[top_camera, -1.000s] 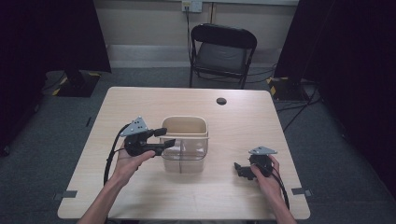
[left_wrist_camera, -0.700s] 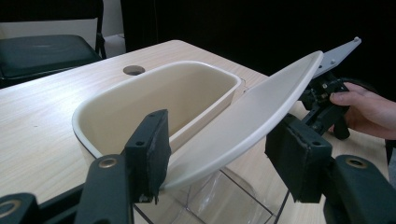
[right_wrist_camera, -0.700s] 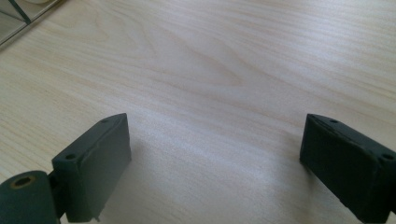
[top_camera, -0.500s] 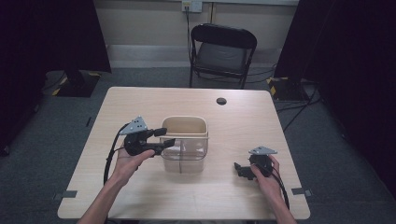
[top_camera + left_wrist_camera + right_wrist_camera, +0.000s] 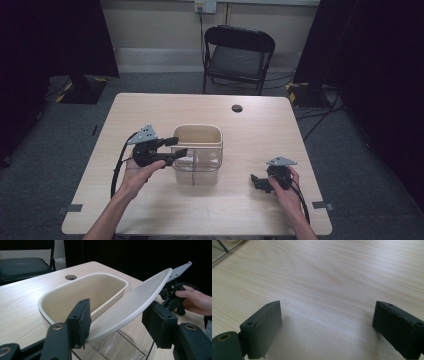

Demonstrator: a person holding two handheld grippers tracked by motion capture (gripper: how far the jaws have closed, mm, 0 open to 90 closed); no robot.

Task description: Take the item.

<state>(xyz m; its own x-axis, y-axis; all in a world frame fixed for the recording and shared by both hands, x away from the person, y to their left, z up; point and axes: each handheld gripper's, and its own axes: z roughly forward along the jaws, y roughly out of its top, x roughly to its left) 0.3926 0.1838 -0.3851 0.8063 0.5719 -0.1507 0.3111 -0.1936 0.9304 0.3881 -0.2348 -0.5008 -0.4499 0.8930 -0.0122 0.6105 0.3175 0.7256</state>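
Observation:
A cream tub [image 5: 198,136] sits in the top of a clear plastic box [image 5: 196,169] at the middle of the table. My left gripper [image 5: 179,146] is at the box's left rim. In the left gripper view its jaws are shut on a cream lid [image 5: 135,302], which slants up and away over the tub [image 5: 75,295]. The left gripper [image 5: 120,315] holds the lid by its near end. My right gripper [image 5: 255,183] rests on the table right of the box, pointing left. It [image 5: 327,317] stands open, with bare wood between its pads.
The wooden table [image 5: 150,210] has a round cable hole [image 5: 237,108] near its far edge. A black folding chair [image 5: 239,55] stands behind the table. The person's right hand and its gripper [image 5: 175,292] appear beyond the lid in the left gripper view.

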